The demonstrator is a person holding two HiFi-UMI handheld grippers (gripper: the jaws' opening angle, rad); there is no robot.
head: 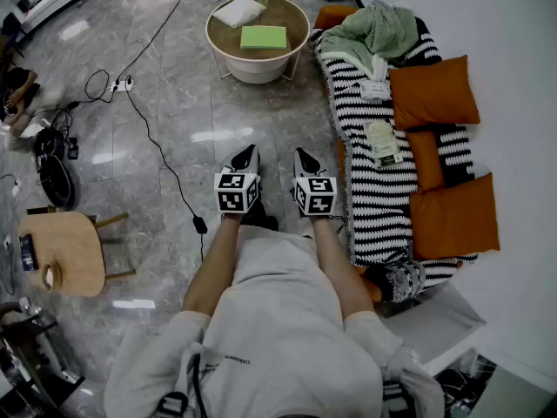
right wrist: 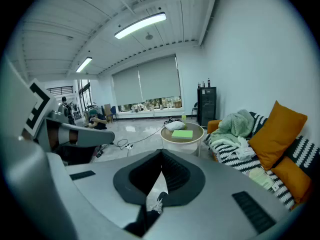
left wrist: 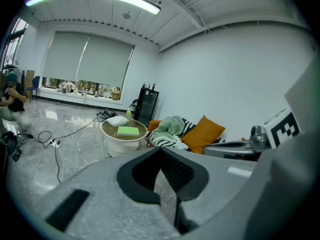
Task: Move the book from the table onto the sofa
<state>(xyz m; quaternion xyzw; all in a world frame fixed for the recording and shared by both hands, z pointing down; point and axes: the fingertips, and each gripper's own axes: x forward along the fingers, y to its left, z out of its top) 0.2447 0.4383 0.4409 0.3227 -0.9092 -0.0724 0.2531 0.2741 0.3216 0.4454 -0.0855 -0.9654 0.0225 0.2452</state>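
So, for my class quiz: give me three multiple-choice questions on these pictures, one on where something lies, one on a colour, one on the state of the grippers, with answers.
1. Where does the book lie?
A. on the round table
B. on the floor
C. between a gripper's jaws

2. What colour are the cushions on the sofa?
A. blue
B. orange
C. white

3. How do the left gripper and right gripper stand?
A. both shut, empty
B. both wide open
C. one shut on the book

Answers: 1 A, the book rests flat on the table top. 2 B, every cushion shows orange. 3 A, each gripper view shows its jaws together with nothing between them.
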